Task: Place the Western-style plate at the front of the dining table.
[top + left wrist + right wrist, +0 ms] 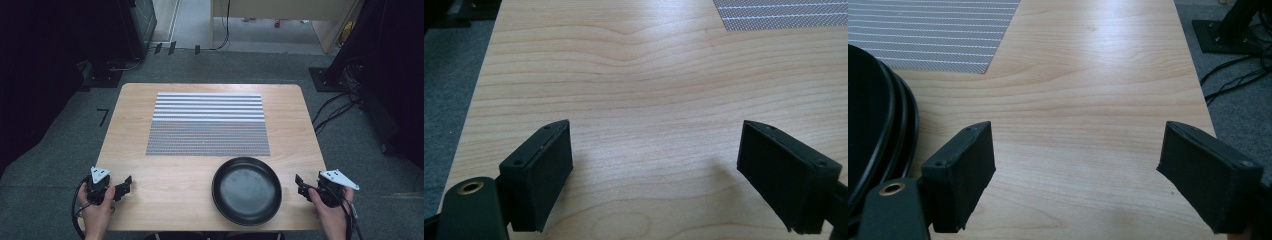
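Left black two-jaw claw (126,184), held in the person's left hand (96,207), has jaws spread wide, gripping nothing. Right black two-jaw claw (299,181), in the right hand (330,212), likewise spread wide, unloaded.

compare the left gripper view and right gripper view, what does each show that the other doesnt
Left gripper view alone: the left gripper, jaws wide apart over bare wood, and grey carpet past the table's left edge. Right gripper view alone: the right gripper, also open, the black plate at its left edge, and cables on the floor. Both share the wooden table and a corner of the striped placemat.
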